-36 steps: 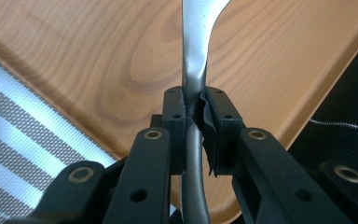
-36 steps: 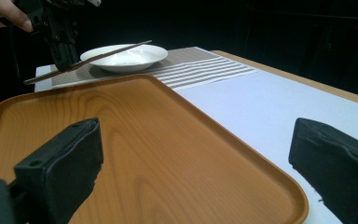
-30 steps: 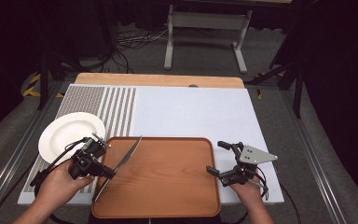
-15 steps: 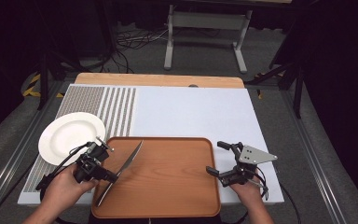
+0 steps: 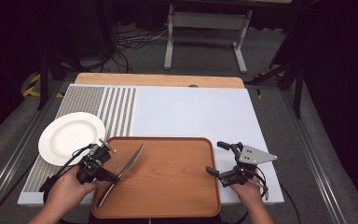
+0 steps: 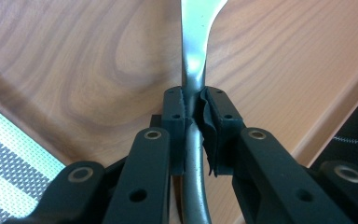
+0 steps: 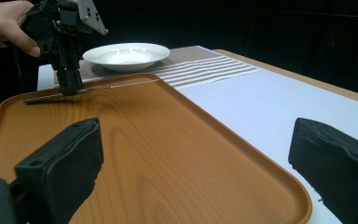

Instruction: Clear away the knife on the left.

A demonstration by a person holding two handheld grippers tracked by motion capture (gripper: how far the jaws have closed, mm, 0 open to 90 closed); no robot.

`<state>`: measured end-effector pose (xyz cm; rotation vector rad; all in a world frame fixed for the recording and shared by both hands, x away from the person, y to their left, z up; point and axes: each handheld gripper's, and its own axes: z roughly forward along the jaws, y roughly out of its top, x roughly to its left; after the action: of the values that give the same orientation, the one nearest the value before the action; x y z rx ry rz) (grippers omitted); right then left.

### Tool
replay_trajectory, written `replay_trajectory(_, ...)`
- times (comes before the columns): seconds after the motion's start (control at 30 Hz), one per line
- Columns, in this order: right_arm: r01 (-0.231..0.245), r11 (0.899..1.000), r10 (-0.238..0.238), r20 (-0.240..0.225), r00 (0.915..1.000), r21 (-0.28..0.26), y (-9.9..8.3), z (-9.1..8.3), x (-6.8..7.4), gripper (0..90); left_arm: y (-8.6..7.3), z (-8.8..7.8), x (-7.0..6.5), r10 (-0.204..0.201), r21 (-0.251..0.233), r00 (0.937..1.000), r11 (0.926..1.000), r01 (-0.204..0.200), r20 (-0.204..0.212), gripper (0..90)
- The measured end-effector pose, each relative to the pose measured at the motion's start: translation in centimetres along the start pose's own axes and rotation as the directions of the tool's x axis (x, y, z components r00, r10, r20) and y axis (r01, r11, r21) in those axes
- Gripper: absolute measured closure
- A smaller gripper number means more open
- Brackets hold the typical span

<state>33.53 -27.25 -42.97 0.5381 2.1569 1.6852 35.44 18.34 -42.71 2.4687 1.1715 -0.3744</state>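
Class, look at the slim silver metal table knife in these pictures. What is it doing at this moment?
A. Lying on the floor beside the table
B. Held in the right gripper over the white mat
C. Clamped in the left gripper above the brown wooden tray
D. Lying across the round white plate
C: the left gripper has its jaws shut on the handle of the slim silver metal table knife, whose blade reaches over the brown wooden tray.
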Motion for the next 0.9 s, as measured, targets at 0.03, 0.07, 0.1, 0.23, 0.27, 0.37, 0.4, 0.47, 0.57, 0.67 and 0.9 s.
replay_trajectory(0.03,0.0,1.0,0.0,0.0,1.0,0.0,0.0,0.0,0.0,3.7,0.0,0.06,-0.01,-0.007,-0.003,1.0,1.0,0.007,0.0,80.1)
replay_trajectory(0.07,0.0,1.0,0.0,0.0,1.0,0.0,0.0,0.0,0.0,3.7,0.0,0.11,0.01,-0.011,-0.003,0.9999,0.9999,0.011,0.0,80.1)
replay_trajectory(0.1,0.0,1.0,0.0,0.0,1.0,0.0,0.0,0.0,0.0,3.7,0.01,0.17,-0.01,-0.013,-0.005,0.9999,0.9999,0.013,-0.003,80.0)
replay_trajectory(0.23,-0.001,1.0,0.001,-0.001,1.0,0.001,0.0,-0.01,-0.01,3.7,0.11,0.29,0.19,-0.011,0.002,0.9998,0.9999,0.011,-0.017,79.9)
replay_trajectory(0.27,-0.001,1.0,0.001,-0.001,1.0,0.001,0.0,0.0,-0.01,3.7,0.12,0.36,0.15,-0.018,0.006,0.9998,0.9998,0.018,-0.006,80.0)
replay_trajectory(0.37,-0.001,1.0,0.001,-0.002,1.0,0.001,-0.01,0.01,-0.01,3.7,0.16,0.5,0.16,-0.023,0.005,0.9996,0.9997,0.023,-0.016,79.9)
replay_trajectory(0.4,-0.001,1.0,0.001,-0.002,1.0,0.001,-0.01,0.01,-0.01,3.7,0.17,0.59,0.16,-0.022,0.01,0.9997,0.9997,0.022,-0.011,79.9)
replay_trajectory(0.47,-0.001,1.0,0.001,-0.002,1.0,0.001,0.0,0.01,-0.01,3.7,0.23,0.66,0.24,-0.012,0.013,0.9994,0.9998,0.012,-0.032,79.9)
replay_trajectory(0.57,-0.003,1.0,0.003,-0.003,1.0,-0.001,0.0,-0.02,-0.03,3.7,0.27,0.8,0.19,-0.021,0.017,0.9995,0.9996,0.021,-0.024,79.7)
replay_trajectory(0.67,-0.003,1.0,0.003,-0.003,1.0,-0.001,0.0,-0.03,-0.04,3.7,0.3,0.91,0.17,-0.021,0.024,0.9992,0.9995,0.022,-0.033,79.5)
replay_trajectory(0.9,-0.004,1.0,0.004,-0.005,1.0,-0.002,0.01,-0.03,-0.04,3.7,0.23,0.47,0.16,-0.012,0.001,0.999,0.9999,0.012,-0.043,80.0)
